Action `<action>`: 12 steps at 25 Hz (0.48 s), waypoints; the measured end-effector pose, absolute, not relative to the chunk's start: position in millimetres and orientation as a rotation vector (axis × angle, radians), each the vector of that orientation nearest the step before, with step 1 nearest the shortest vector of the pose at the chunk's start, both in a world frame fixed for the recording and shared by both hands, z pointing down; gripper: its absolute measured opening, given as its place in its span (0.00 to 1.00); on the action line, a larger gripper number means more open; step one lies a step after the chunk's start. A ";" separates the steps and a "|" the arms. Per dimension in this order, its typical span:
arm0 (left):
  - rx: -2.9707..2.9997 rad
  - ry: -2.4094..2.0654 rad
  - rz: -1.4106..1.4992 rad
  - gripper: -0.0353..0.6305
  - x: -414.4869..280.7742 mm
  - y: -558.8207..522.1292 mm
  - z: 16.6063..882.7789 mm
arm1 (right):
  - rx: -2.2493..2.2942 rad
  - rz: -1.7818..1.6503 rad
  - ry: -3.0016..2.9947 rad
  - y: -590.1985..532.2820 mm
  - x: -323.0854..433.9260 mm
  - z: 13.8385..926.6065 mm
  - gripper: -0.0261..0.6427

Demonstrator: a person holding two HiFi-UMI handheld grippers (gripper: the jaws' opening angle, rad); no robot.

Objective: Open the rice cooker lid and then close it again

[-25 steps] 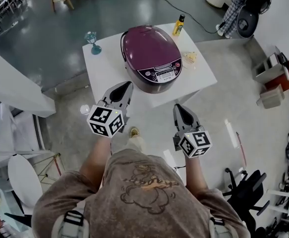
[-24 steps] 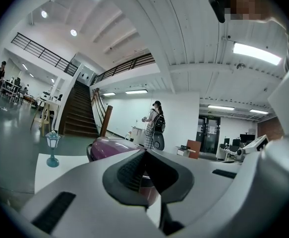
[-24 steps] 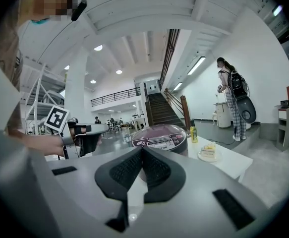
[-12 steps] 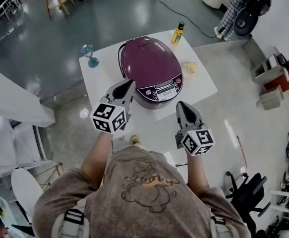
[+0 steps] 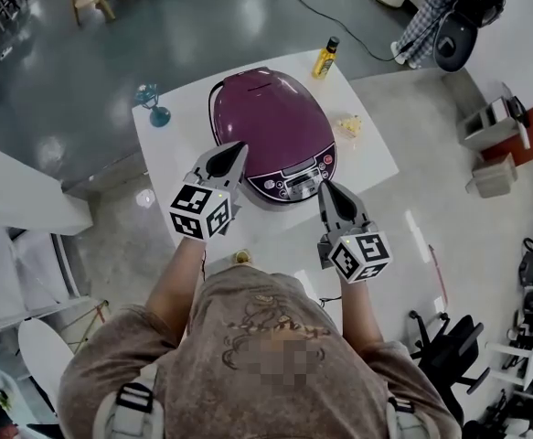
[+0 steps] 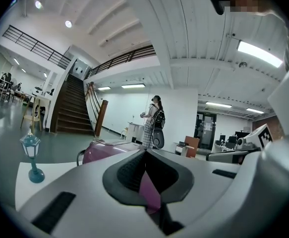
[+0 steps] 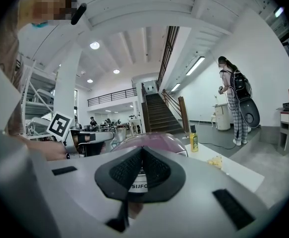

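Near the bench's (image 5: 176, 143) front edge, the left claw (image 5: 237, 147) and right claw (image 5: 325, 188) are each pinched together at the tips and grip nothing. The left claw hangs over the cooker's (image 5: 271, 135) front-left flank. The right claw is just in front of the control panel (image 5: 295, 179). I cannot tell whether either one touches the cooker. The purple cooker stands mid-bench with its lid (image 5: 259, 99) down. A pale yellow scrap (image 5: 348, 126) lies by the right edge. A blue goblet (image 5: 149, 104) stands at the far left corner, and a yellow bottle (image 5: 325, 58) at the far right corner.
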State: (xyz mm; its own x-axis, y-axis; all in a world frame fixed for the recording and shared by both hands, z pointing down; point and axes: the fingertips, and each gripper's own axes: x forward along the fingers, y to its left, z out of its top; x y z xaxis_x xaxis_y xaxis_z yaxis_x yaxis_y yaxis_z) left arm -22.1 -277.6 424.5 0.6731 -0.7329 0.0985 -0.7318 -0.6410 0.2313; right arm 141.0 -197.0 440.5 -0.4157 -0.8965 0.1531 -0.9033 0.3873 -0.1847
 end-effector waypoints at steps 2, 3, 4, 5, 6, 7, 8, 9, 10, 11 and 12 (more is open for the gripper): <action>2.639 -1.171 -0.009 0.09 -21.1 -283.0 425.3 | 1.677 0.372 -2.591 -204.8 139.2 441.3 0.04; 2.640 -1.167 -0.011 0.09 -20.6 -285.4 425.6 | 1.673 0.371 -2.591 -208.5 138.4 441.3 0.04; 2.640 -1.164 -0.012 0.09 -20.1 -287.6 426.3 | 1.670 0.368 -2.592 -212.1 137.8 441.3 0.04; 2.638 -1.163 -0.011 0.09 -19.9 -289.8 427.2 | 1.668 0.365 -2.592 -215.5 137.3 441.6 0.04; 2.634 -1.162 -0.008 0.09 -20.0 -291.7 428.7 | 1.666 0.362 -2.591 -218.3 136.9 442.2 0.04; 2.628 -1.162 -0.004 0.09 -20.3 -292.9 430.7 | 1.663 0.360 -2.588 -220.3 136.7 443.4 0.04; 2.620 -1.161 0.000 0.09 -20.6 -293.6 433.1 | 1.659 0.360 -2.584 -221.7 136.4 444.8 0.04; 2.614 -1.160 0.003 0.09 -20.8 -293.8 435.3 | 1.653 0.359 -2.580 -222.8 136.0 446.4 0.04; 2.611 -1.159 0.005 0.09 -20.8 -293.8 437.1 | 1.647 0.357 -2.575 -223.8 135.4 447.9 0.04; 2.610 -1.157 0.007 0.09 -20.6 -293.8 438.4 | 1.641 0.353 -2.569 -224.8 134.7 449.4 0.04; 2.612 -1.155 0.009 0.09 -20.4 -294.1 439.0 | 1.634 0.345 -2.564 -226.4 133.9 450.8 0.04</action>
